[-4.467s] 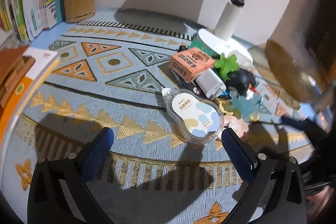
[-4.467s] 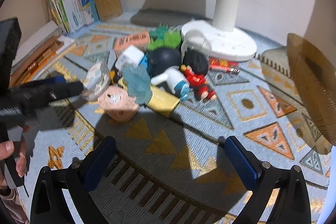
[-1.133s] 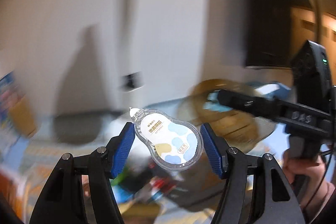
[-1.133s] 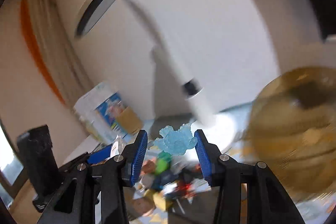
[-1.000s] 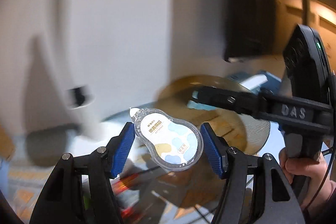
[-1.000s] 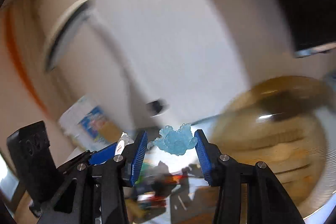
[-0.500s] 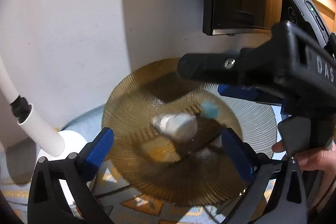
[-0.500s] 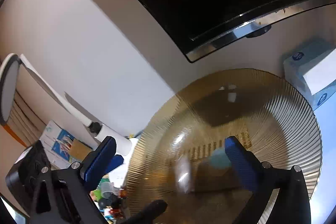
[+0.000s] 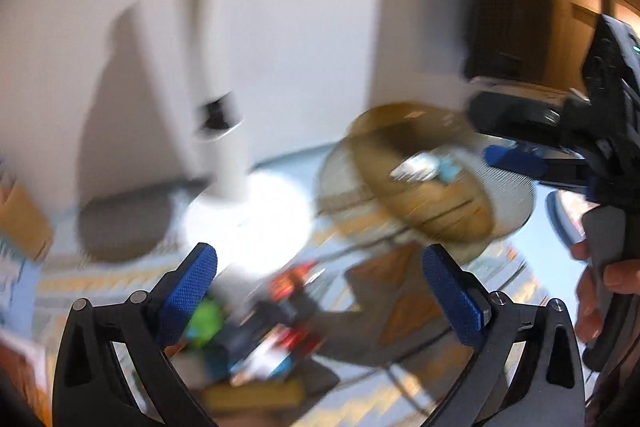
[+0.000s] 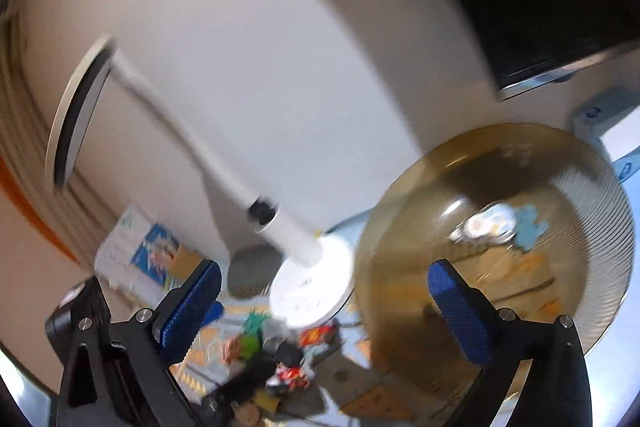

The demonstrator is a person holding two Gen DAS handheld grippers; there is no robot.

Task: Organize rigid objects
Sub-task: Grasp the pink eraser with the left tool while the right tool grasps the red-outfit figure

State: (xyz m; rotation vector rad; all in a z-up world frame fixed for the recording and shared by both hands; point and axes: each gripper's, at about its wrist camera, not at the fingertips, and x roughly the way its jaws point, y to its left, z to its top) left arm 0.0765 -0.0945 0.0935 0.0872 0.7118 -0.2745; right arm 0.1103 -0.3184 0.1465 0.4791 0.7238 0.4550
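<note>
i am holding my left gripper (image 9: 320, 291) and right gripper (image 10: 324, 301) spread wide, both empty, their jaws having just been opening. the ribbed amber glass plate (image 10: 592, 187) is carrying the pear-shaped correction tape (image 10: 486, 225) and, just beside it, the pale blue jagged toy (image 10: 530, 227), both blurred. the plate is lying beyond my right gripper's right finger. the toy pile (image 10: 276, 359) beside the plate is smearing into colours.

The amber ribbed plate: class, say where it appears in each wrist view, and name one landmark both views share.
Left wrist view: amber ribbed plate at centre right, above the right finger.
Right wrist view: the plate fills the lower right.
Shared landmark: the white lamp base, just left of the plate.
</note>
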